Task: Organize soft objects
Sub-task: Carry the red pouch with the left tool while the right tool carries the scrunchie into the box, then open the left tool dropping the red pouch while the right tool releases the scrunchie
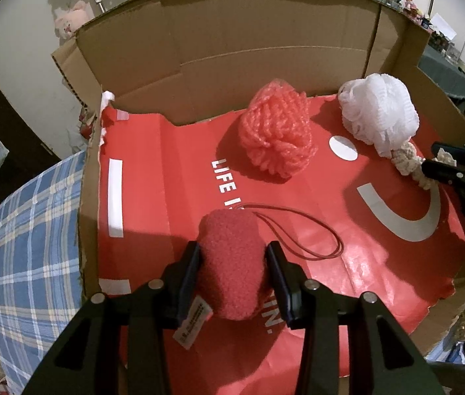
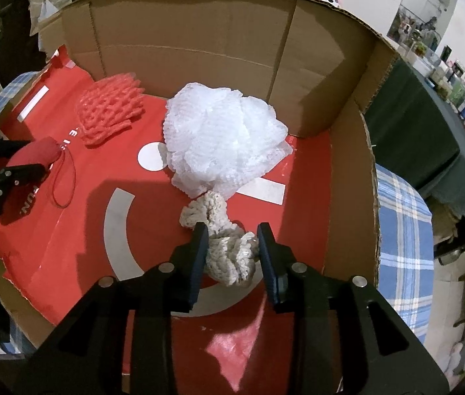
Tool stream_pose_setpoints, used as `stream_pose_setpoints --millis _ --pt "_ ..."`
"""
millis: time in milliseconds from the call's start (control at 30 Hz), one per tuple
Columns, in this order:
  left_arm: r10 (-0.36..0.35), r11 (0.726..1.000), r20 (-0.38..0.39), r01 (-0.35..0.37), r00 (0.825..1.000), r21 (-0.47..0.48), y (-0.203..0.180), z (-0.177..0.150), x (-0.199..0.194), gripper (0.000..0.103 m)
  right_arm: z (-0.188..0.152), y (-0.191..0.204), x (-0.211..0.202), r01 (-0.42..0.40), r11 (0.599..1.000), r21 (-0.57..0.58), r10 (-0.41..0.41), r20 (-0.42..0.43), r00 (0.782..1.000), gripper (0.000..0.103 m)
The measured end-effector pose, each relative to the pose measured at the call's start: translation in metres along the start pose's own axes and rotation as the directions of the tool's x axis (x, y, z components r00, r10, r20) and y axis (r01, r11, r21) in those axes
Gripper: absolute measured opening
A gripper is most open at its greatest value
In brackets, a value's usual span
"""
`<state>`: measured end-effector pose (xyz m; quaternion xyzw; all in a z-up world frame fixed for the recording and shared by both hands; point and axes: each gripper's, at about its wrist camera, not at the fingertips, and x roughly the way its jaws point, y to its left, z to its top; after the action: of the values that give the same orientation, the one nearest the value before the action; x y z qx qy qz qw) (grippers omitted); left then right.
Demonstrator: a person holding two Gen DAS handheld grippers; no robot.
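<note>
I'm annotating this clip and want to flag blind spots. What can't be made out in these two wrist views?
- Left wrist view: print on the white tag of the red fleece pouch is too small to read.
- Both views: the white lettering on the red liner is partly covered by the pouch.
- Right wrist view: the cream braided cord of the white mesh bath puff fills the right gripper; pad contact is unclear.

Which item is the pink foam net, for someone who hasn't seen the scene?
Look inside the open cardboard box lined with a red printed sheet. Toward the back wall, left of the white mesh bath pouf, sits the pink foam net. It alone is a free-lying bundle of ropey pink lattice; the red fleece plush in front looks solid and fuzzy.
</note>
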<state>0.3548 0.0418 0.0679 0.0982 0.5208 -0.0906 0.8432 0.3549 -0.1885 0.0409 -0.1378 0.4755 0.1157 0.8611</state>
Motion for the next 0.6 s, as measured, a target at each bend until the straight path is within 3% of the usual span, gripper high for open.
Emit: stream_pose_setpoints --millis 267,400,600 --pt "0.0 1.0 0.027 0.0 1.0 0.003 -0.006 -0.003 -0.01 0.047 -0.004 0.011 -0.007 0.001 0.999 -0.045 0.0 0.015 1.0 0.051" --pt "-0.013 1.0 0.084 0.013 0.996 0.003 -0.007 -0.005 -0.026 0.065 -0.004 0.011 -0.016 0.009 0.999 -0.034 -0.008 0.043 0.999 0.062" --pt "-0.038 0.999 0.184 0.038 0.982 0.003 -0.013 -0.014 -0.067 0.078 -0.009 0.008 -0.045 0.006 1.0 -0.001 -0.006 0.091 0.996 0.069"
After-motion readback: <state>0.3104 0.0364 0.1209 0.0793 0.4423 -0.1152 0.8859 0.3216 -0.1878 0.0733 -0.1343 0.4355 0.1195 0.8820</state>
